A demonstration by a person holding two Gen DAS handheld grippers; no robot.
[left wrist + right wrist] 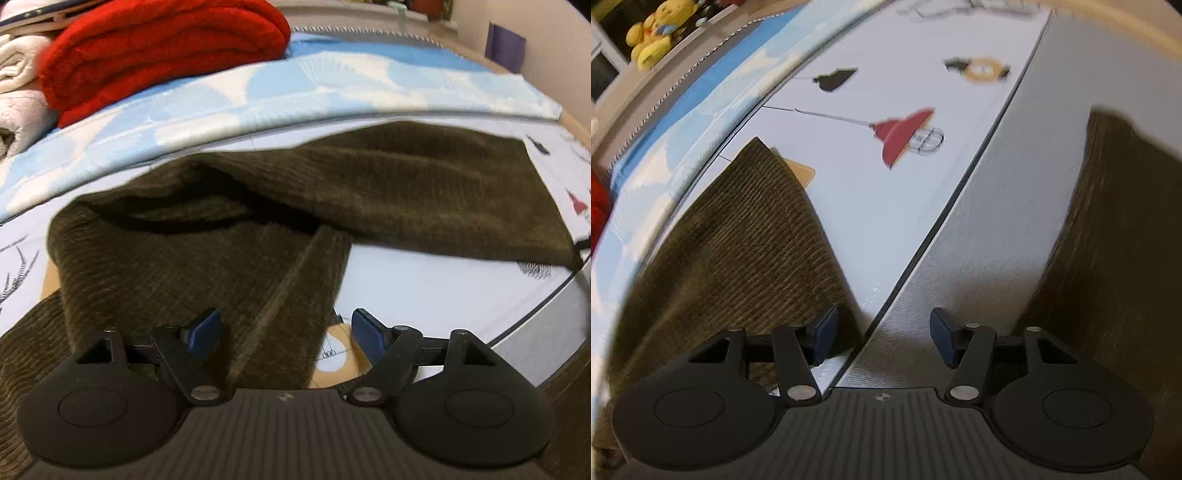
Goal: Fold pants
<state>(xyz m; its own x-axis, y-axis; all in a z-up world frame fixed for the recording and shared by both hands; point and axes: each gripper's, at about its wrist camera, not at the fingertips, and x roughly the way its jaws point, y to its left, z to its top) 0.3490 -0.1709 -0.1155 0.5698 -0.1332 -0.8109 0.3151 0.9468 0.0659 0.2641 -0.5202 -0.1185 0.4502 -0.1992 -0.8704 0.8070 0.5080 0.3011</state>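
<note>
Dark olive corduroy pants lie spread on a white printed bed sheet, one part running to the right along the bed. My left gripper hovers open just above a pant leg; a seam of the cloth passes between its blue pads, which do not press on it. In the right wrist view the pants lie at the left and another dark part of them hangs over the bed's side at the right. My right gripper is open over the bed's edge, with nothing between its fingers.
A folded red blanket and a cream one sit at the back left on a blue-and-white cover. The grey mattress side drops off beyond the sheet's edge. A yellow plush toy sits on a far shelf.
</note>
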